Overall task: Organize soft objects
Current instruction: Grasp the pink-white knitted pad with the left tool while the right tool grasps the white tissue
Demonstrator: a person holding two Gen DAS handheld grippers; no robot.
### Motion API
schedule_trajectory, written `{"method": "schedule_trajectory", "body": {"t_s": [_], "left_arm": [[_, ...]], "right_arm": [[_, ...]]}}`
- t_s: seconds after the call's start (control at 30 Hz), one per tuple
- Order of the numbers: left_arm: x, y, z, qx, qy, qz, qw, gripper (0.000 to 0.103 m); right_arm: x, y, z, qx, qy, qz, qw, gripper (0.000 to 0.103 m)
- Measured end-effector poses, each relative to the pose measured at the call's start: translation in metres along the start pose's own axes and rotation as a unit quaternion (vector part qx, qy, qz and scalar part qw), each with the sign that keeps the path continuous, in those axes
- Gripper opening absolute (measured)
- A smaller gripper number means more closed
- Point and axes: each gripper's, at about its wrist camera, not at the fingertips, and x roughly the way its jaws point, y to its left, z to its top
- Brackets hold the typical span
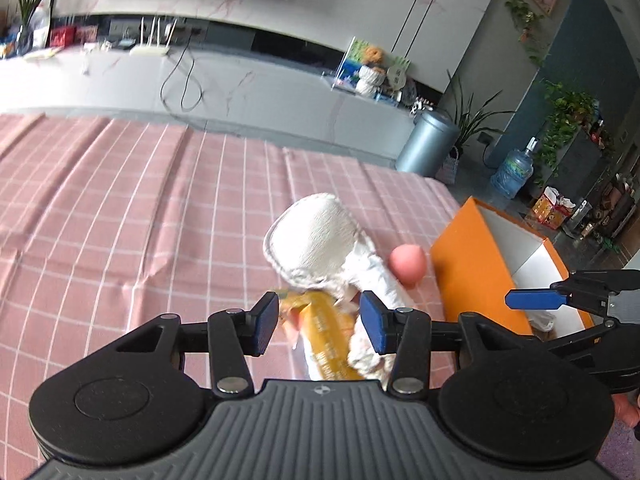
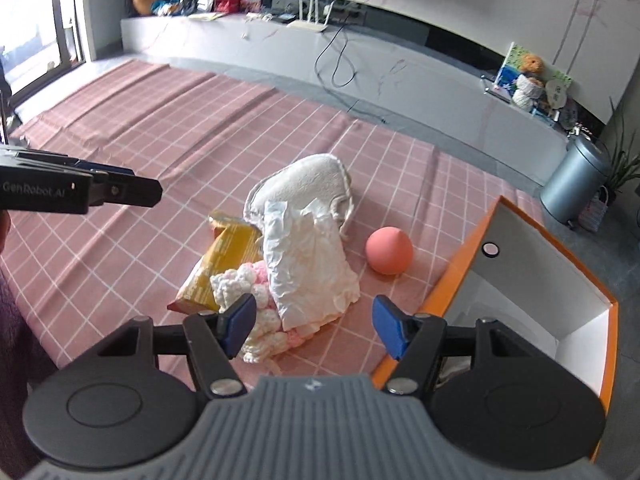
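A pile of soft objects lies on the pink checked cloth [image 2: 160, 152]: a white towel [image 2: 308, 180], a white crinkled pack [image 2: 308, 264], a yellow packet [image 2: 224, 264] and a pink-and-white knitted piece [image 2: 256, 312]. A pink ball [image 2: 389, 251] sits beside the pile. An orange box [image 2: 520, 280] with a white inside stands to the right. My left gripper [image 1: 319, 322] is open above the yellow packet [image 1: 328, 340] and touches nothing. My right gripper [image 2: 313, 326] is open just in front of the pile, empty. The towel [image 1: 316, 240], ball [image 1: 408, 264] and box [image 1: 472, 272] also show in the left wrist view.
A long white TV bench [image 2: 360, 68] with a router and cables runs along the back. A grey bin [image 2: 576, 176] and plants stand at the right. My right gripper shows at the right edge of the left wrist view [image 1: 560, 300].
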Motion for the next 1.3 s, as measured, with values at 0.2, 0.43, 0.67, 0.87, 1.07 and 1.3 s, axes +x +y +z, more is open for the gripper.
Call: {"method": "schedule_trajectory", "body": {"t_s": [0.2,0.43,0.67,0.87,1.07,1.3], "left_arm": [[0.019,0.003,-0.008,-0.004,0.033,-0.041,0.9986,0.050],[0.050,-0.006,-0.013,0.006,0.067,-0.057,0.9961,0.046],[0.063,-0.004,-0.007,0.004,0.076,-0.049,0.9959,0.045],[0.069,-0.013,-0.003,0.024,0.089,-0.055,0.9942,0.045],[0.079,-0.038,-0.004,0.074,0.112,-0.072,0.9883,0.059],[0.106,-0.060,-0.016,0.127,0.149,-0.023,0.9804,0.061]], "right_arm": [[0.032,0.005,0.015,-0.022,0.032,0.015,0.999,0.061],[0.069,0.004,0.029,-0.024,0.063,0.043,0.997,0.056],[0.093,-0.009,0.039,0.024,0.066,0.062,0.996,0.052],[0.096,-0.019,0.037,0.061,0.071,0.082,0.992,0.018],[0.065,-0.046,0.036,0.086,0.048,0.088,0.991,0.017],[0.058,-0.056,0.024,0.105,0.046,0.104,0.988,0.017]]}}
